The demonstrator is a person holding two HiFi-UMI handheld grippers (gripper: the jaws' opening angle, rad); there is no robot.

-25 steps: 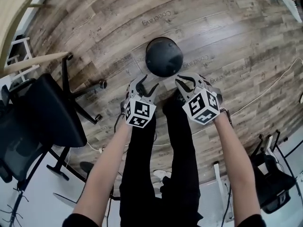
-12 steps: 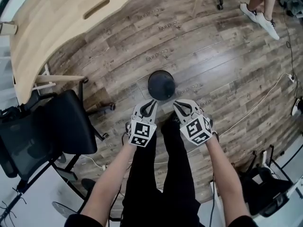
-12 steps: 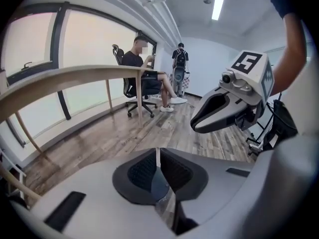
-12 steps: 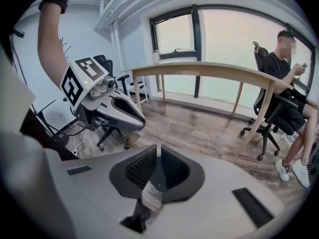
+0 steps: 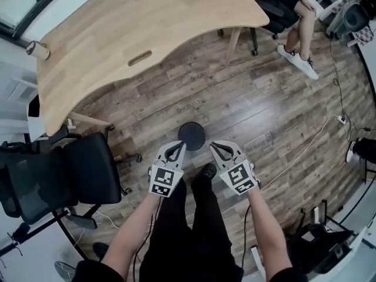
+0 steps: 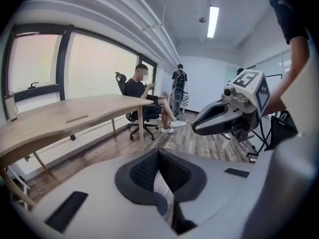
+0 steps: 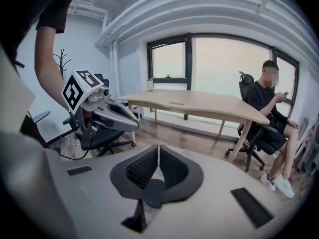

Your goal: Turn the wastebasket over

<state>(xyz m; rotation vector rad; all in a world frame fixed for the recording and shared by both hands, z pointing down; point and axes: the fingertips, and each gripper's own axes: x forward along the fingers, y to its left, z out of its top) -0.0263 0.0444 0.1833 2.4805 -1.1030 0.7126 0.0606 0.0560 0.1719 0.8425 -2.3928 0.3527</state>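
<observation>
The wastebasket (image 5: 192, 136) is a black round bin standing on the wood floor, seen from straight above as a smooth dark disc. My left gripper (image 5: 178, 146) hangs just short of its near left side, high above the floor. Its jaws have just been closing and are shut with nothing between them (image 6: 158, 152). My right gripper (image 5: 214, 146) is at the bin's near right side, also shut and empty (image 7: 158, 149). Neither touches the bin. Each gripper shows in the other's view: the right gripper (image 6: 219, 117) and the left gripper (image 7: 113, 116).
A curved wooden desk (image 5: 147, 34) stands beyond the bin. A black office chair (image 5: 76, 169) is at the left. A person sits at the far right (image 5: 294, 10). A white cable (image 5: 308, 143) runs across the floor at the right. My own shoe (image 5: 207, 171) is near the bin.
Both grippers and the view have risen well away from the floor, so the bin looks smaller and the desk has come into view. The left jaws went from open to shut.
</observation>
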